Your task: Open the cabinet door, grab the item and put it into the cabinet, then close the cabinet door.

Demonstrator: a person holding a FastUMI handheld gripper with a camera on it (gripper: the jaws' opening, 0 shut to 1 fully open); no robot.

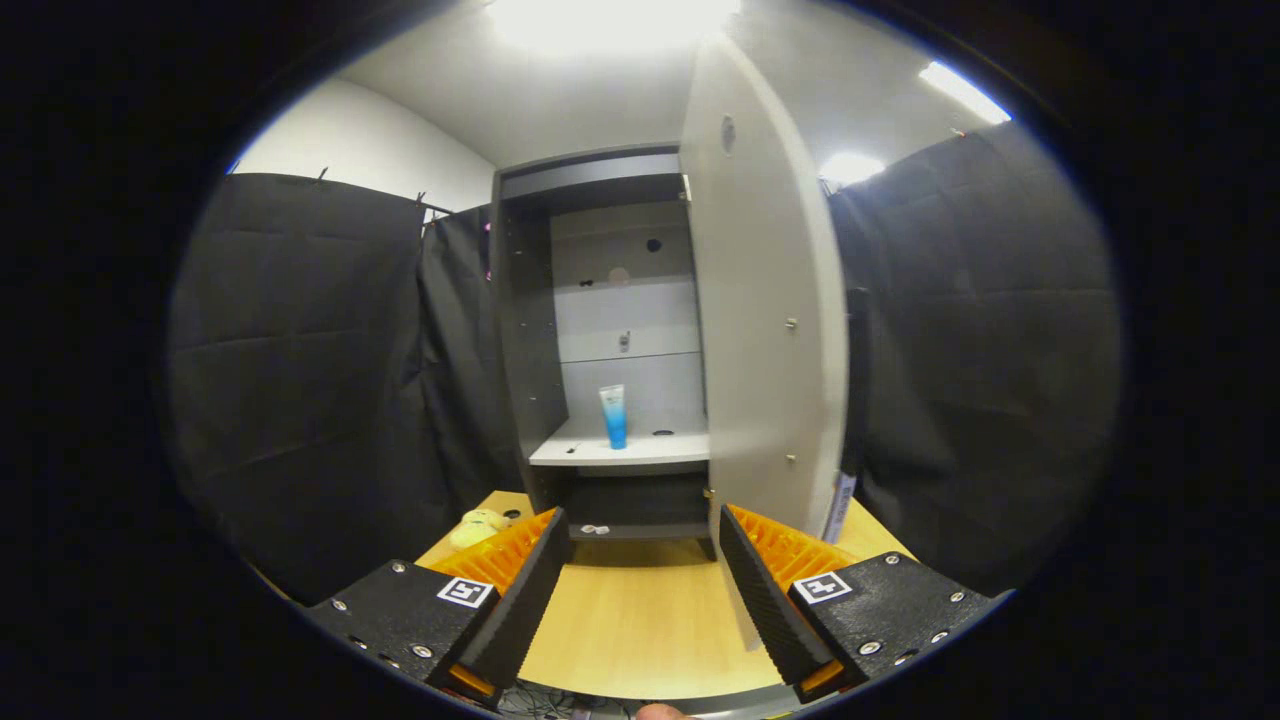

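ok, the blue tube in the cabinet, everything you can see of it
The tube is small, looks like soft plastic, pale at its flat top and fading to stronger blue at the base. It stands upright on the cabinet's light shelf, touching only that, near the shelf's middle and left of the open door. It is well beyond the gripper, whose fingers are open and hold nothing.
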